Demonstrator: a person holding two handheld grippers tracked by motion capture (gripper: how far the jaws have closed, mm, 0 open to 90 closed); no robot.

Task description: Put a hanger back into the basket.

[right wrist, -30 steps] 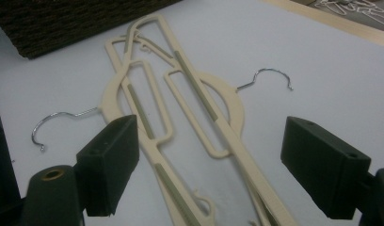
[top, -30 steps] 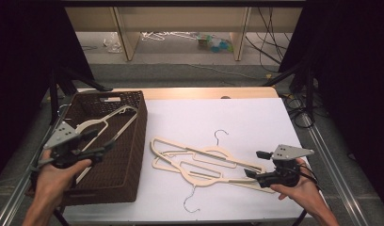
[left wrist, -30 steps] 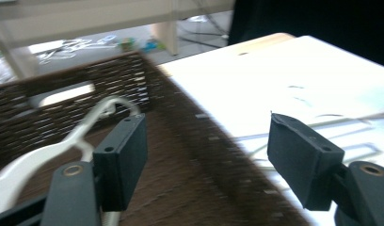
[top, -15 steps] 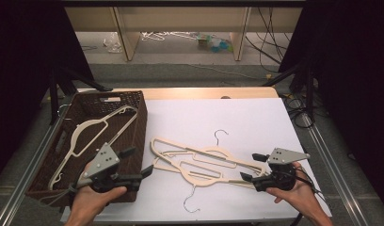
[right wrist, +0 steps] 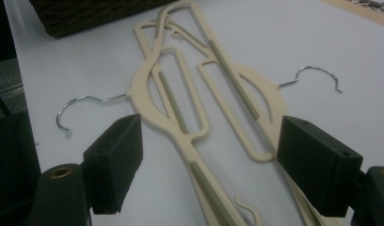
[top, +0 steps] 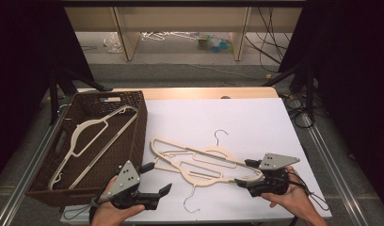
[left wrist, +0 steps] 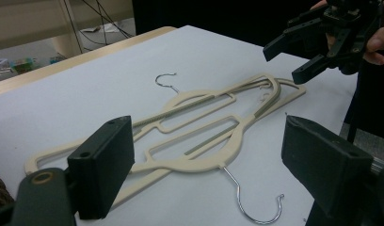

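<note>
On the white table (top: 256,117), two cream hangers (top: 202,162) lie overlapped between the grippers, long axes running left-right, hooks pointing opposite ways. Right gripper (top: 242,174), jaws spread and empty, sits right at the hangers' right ends, nearest. Left gripper (top: 157,181), jaws also spread, near the left ends beside the basket (top: 138,136), which holds one hanger (top: 93,136).

One overhead camera, two riding low on the grippers.
High view looks forward and down over the table (top: 256,117); both gripper views skim close from opposite ends, sharing the crossed hangers (top: 199,162).
</note>
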